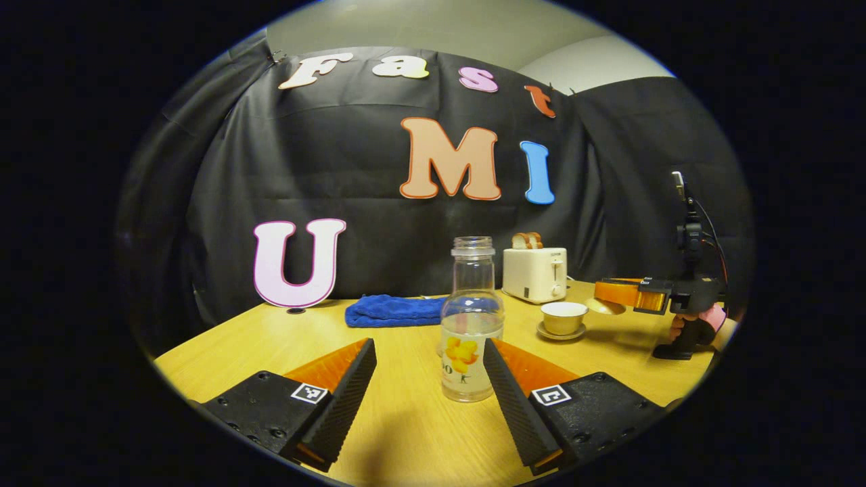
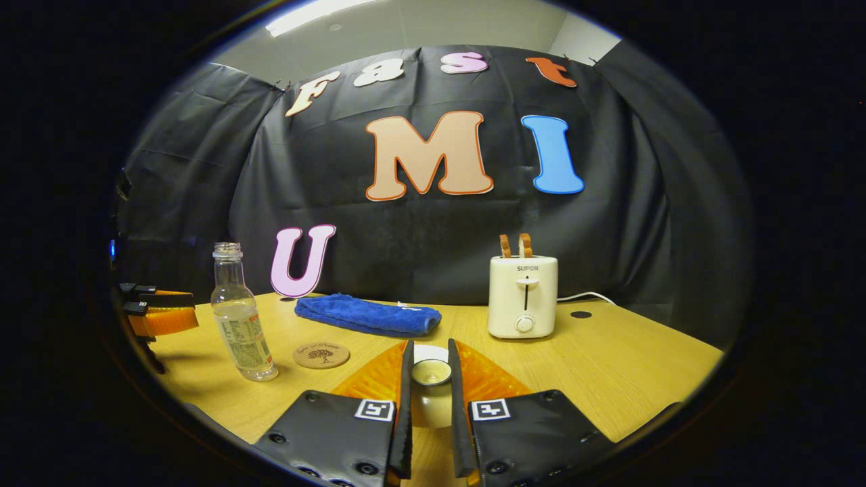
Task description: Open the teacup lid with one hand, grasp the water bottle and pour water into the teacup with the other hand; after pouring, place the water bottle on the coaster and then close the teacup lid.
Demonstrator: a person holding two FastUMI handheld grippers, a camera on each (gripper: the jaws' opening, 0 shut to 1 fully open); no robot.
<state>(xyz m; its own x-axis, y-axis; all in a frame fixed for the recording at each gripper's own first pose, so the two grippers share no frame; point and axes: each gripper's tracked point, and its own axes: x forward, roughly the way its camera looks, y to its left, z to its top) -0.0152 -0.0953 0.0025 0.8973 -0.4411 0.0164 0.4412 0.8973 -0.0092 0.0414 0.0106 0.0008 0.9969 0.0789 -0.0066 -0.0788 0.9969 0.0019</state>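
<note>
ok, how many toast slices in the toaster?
2. Both toast slices stand side by side in the slots of the toaster, at the back of the table near the booth wall, right of the blue cloth. None looks hidden.

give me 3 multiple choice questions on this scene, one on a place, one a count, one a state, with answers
1. Where is the round wooden coaster?
A) on the table beside the clear plastic water bottle
B) in a drawer
C) on a shelf

2. How many toast slices stand in the cream toaster?
A) none
B) two
C) four

3. The pale ceramic teacup is:
A) lidded
B) tipped over
C) uncovered

Answers:
1 A: the coaster lies bare next to the bottle's base.
2 B: two slices stick out of the top.
3 C: the teacup's rim is open, and the right gripper is shut on the lid.
</note>
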